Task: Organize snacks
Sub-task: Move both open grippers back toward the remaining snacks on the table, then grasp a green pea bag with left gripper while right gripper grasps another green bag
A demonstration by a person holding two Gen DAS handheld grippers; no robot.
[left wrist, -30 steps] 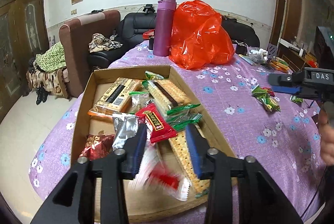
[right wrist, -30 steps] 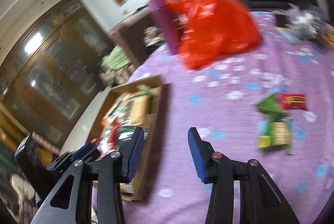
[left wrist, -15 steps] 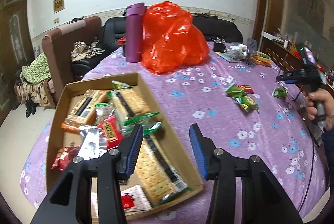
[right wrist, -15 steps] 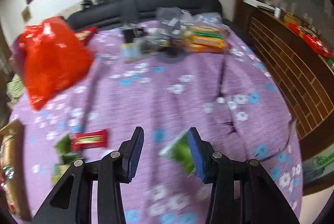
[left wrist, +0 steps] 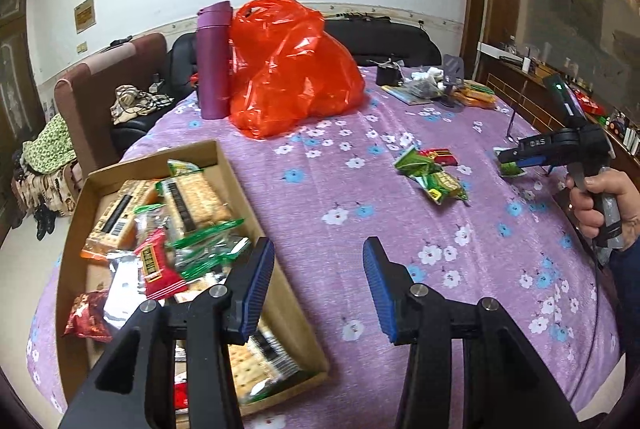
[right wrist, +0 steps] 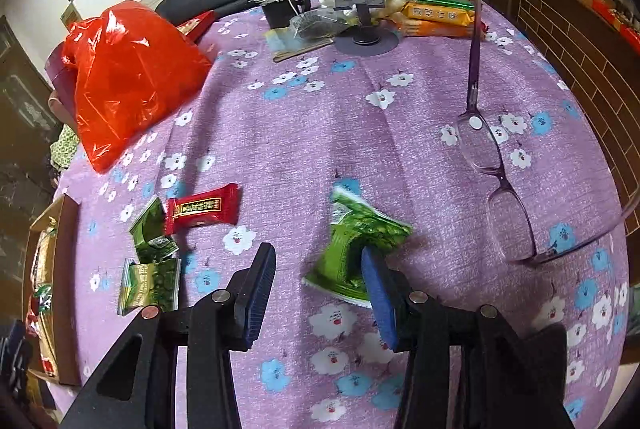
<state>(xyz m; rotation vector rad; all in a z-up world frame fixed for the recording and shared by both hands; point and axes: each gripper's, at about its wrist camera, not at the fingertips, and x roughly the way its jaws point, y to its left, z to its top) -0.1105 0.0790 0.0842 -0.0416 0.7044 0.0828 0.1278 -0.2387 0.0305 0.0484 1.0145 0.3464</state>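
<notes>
A cardboard box (left wrist: 224,165) at the left of the purple flowered table holds several cracker packs and small red, green and silver snack packets. My left gripper (left wrist: 318,243) is open and empty, just right of the box's long side. Loose on the cloth lie a red packet (right wrist: 202,207) and two green packets (right wrist: 152,225). Another green packet (right wrist: 352,253) lies apart from them between the fingers of my open right gripper (right wrist: 316,253); the right fingertip (right wrist: 374,277) overlaps its edge. The left wrist view shows a hand (left wrist: 596,197) holding that gripper at the far right.
A red plastic bag (left wrist: 288,69) and a purple bottle (left wrist: 214,61) stand at the back. Purple-framed glasses (right wrist: 492,157) lie right of the green packet. A phone stand (right wrist: 360,1), orange biscuit packs (right wrist: 436,15) and clutter fill the far edge. Sofas stand beyond the table.
A red-and-white packet left my left gripper and now lies in the box; that gripper then moved right of the box. My right gripper swung from beside the box to the lone green packet.
</notes>
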